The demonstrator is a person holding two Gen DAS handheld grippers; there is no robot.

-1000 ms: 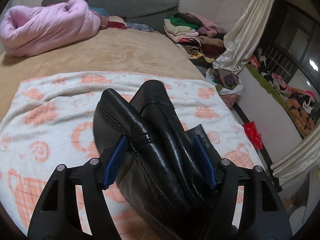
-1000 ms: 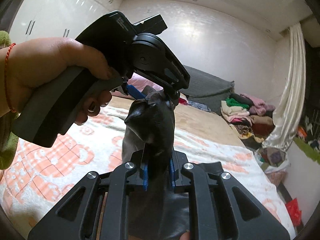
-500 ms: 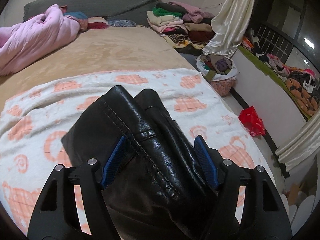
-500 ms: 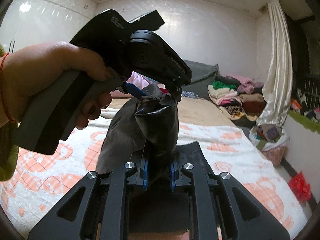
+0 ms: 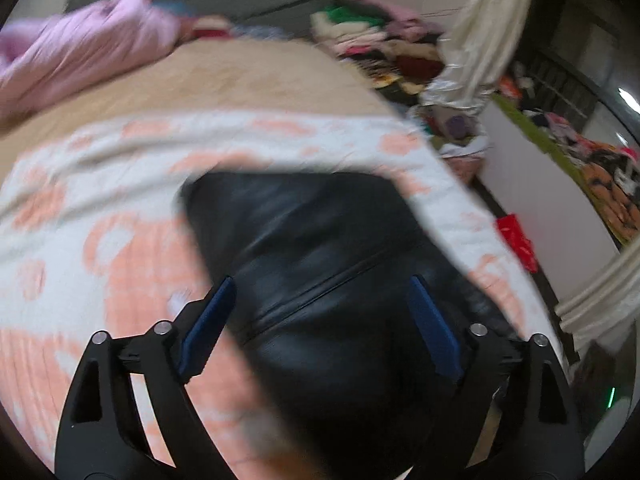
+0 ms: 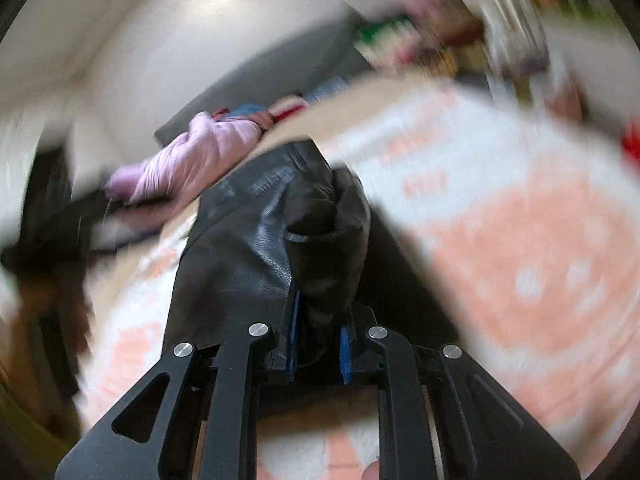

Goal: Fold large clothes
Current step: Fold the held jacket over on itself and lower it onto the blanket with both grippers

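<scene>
A pink quilt (image 5: pixel 80 56) is lying far left on the tan bedcover (image 5: pixel 224 80). Stacked clothes (image 5: pixel 372 40) are sitting far right, beside a cream curtain (image 5: pixel 488 32).

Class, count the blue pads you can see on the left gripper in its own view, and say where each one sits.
2. One blue pad stands at the left edge of the black garment; the other stands over its right part. Neither presses on it. None seems hidden.

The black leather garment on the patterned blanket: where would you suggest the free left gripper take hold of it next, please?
Probably at the far folded edge of the black leather garment, coming down from above. It lies flat on the patterned blanket, and only its edges offer a pinchable thickness. The left gripper has just been opening over it; the right gripper pinches a bunched end.
</scene>
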